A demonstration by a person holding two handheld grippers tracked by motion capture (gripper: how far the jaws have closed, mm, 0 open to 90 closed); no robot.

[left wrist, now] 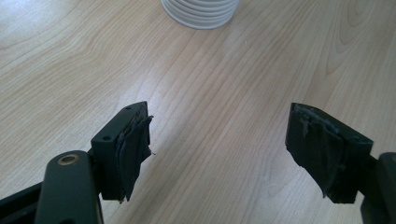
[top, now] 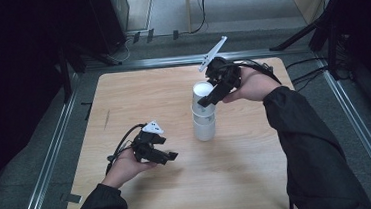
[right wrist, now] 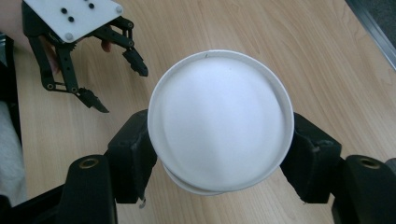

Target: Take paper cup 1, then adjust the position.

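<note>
A stack of white paper cups (top: 205, 129) stands upside down in the middle of the wooden table (top: 123, 99). My right gripper (top: 204, 99) is shut on the top cup (top: 202, 94), which sits partly raised off the stack. In the right gripper view the black pads (right wrist: 133, 154) press on both sides of that cup (right wrist: 219, 116), and the rim of the cup below (right wrist: 187, 185) peeks out under it. My left gripper (top: 170, 157) rests low on the table at the front left, open and holding nothing. In the left gripper view its jaws (left wrist: 219, 144) stand wide apart and the ringed rims of the stack (left wrist: 201, 11) lie ahead.
The left gripper (right wrist: 120, 87) lies on the table beyond the cup in the right gripper view. Metal rails (top: 51, 150) frame the table on the floor. Cables and dark stands (top: 318, 29) crowd the back right.
</note>
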